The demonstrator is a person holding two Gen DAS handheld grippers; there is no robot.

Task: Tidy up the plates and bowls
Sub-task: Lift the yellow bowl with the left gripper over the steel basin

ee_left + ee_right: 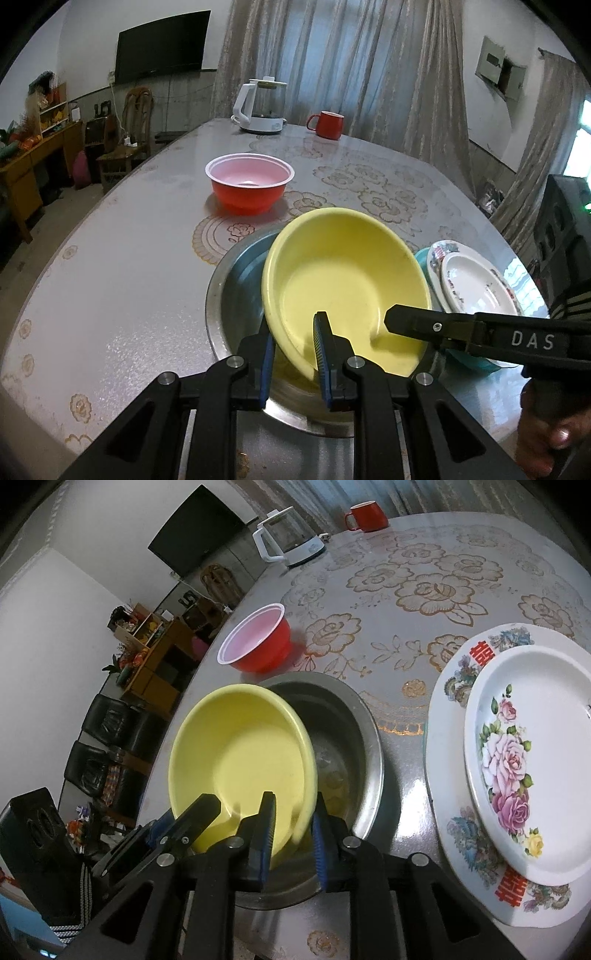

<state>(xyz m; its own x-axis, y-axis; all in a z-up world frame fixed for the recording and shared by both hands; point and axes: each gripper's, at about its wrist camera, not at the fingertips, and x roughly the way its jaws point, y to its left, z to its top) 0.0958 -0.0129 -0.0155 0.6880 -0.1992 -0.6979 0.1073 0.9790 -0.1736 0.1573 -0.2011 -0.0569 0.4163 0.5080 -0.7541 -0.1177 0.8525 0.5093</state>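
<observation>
Now gripping the yellow bowl (343,273) at its near rim with the left tool (293,354), clenched, one pad inside the wall and one outside. Same grip from the right tool (291,834) further along that rim, clamped over the edge, though blurred right at the pads. Holding it tilted, far edge raised, low side down inside the metal bowl (236,280) on the worktop (129,277). Behind that, well apart, spotting a red bowl (249,188) standing upright. Off to the right, seeing a rose-patterned plate (535,738) stacked on a larger flowered plate (454,686), just beside the metal bowl but not touching. At the far end, noting a white kettle (262,107) and a red mug (327,123).
</observation>
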